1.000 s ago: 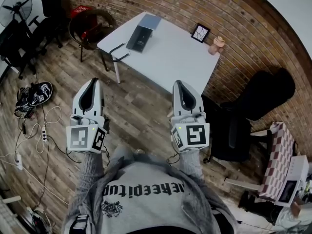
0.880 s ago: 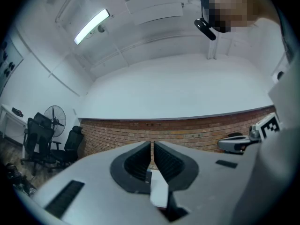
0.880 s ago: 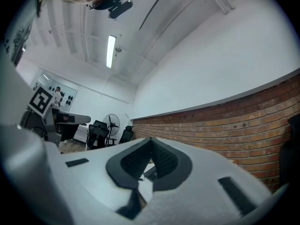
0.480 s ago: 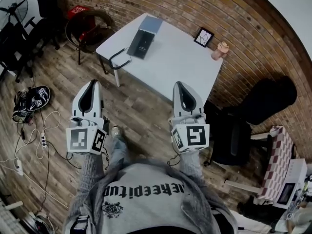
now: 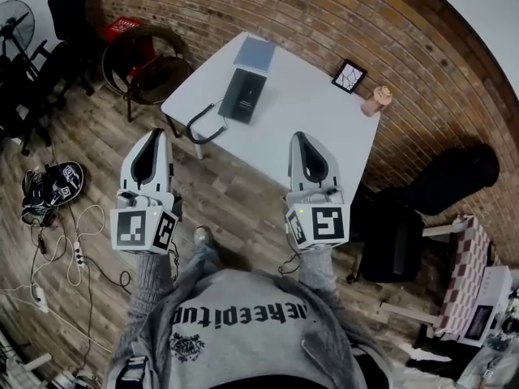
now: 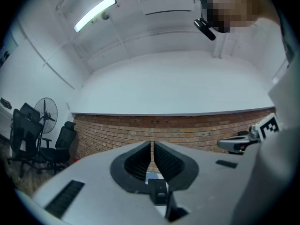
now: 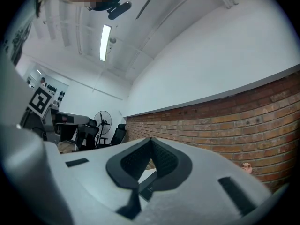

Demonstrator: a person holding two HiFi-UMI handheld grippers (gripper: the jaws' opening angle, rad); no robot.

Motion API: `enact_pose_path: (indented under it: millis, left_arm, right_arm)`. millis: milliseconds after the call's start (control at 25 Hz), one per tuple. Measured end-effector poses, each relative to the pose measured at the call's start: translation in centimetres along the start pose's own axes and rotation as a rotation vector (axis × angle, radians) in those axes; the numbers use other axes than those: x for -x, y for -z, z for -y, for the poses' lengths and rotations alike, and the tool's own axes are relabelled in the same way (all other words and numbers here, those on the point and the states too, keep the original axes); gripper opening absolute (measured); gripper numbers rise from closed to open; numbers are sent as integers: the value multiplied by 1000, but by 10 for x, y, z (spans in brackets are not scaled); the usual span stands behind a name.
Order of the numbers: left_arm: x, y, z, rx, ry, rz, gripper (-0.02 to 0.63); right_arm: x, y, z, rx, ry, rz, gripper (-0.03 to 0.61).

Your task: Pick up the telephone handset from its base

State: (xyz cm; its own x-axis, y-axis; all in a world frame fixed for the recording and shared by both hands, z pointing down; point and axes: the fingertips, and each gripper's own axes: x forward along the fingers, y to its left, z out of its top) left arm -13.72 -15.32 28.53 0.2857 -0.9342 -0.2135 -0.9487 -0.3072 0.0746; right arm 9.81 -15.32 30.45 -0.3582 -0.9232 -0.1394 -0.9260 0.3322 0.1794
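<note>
A dark flat telephone base (image 5: pixel 242 96) lies on the white table (image 5: pixel 316 128) ahead of me, with a pale blue-grey block (image 5: pixel 255 53) just behind it. A black curved piece (image 5: pixel 204 125), the handset or its cord as far as I can tell, rests at the table's near left corner. My left gripper (image 5: pixel 154 134) is shut and empty, held over the wooden floor short of the table. Level with it, my right gripper (image 5: pixel 301 137) is shut too, its tips at the table's near edge. In the left gripper view my left gripper (image 6: pixel 152 143) shows its jaws closed together, as does my right gripper (image 7: pixel 151 139) in the right gripper view.
A framed picture (image 5: pixel 350 75) and a small pink figure (image 5: pixel 379 100) stand by the brick wall (image 5: pixel 324 14). A round chair with a red seat (image 5: pixel 144 55) is left of the table, a black office chair (image 5: pixel 397 233) right. Cables and a power strip (image 5: pixel 57 241) lie on the floor.
The table has drawn nearer in the head view as the person walks toward it. Both grippers keep their pose and stay shut.
</note>
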Motion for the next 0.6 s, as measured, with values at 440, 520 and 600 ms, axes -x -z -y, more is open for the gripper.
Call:
enact_pose_path:
  millis: [440, 520, 600]
  left_arm:
    - [-74, 4, -65, -6, 64, -3, 20]
    - [-83, 5, -77, -7, 76, -3, 20]
    - [-91, 7, -88, -7, 87, -5, 20]
  right_arm:
    - [-91, 3, -11, -1, 54, 11, 3]
    - [-105, 4, -16, -1, 64, 11, 3]
    - [-115, 6, -21, -1, 73, 9, 3]
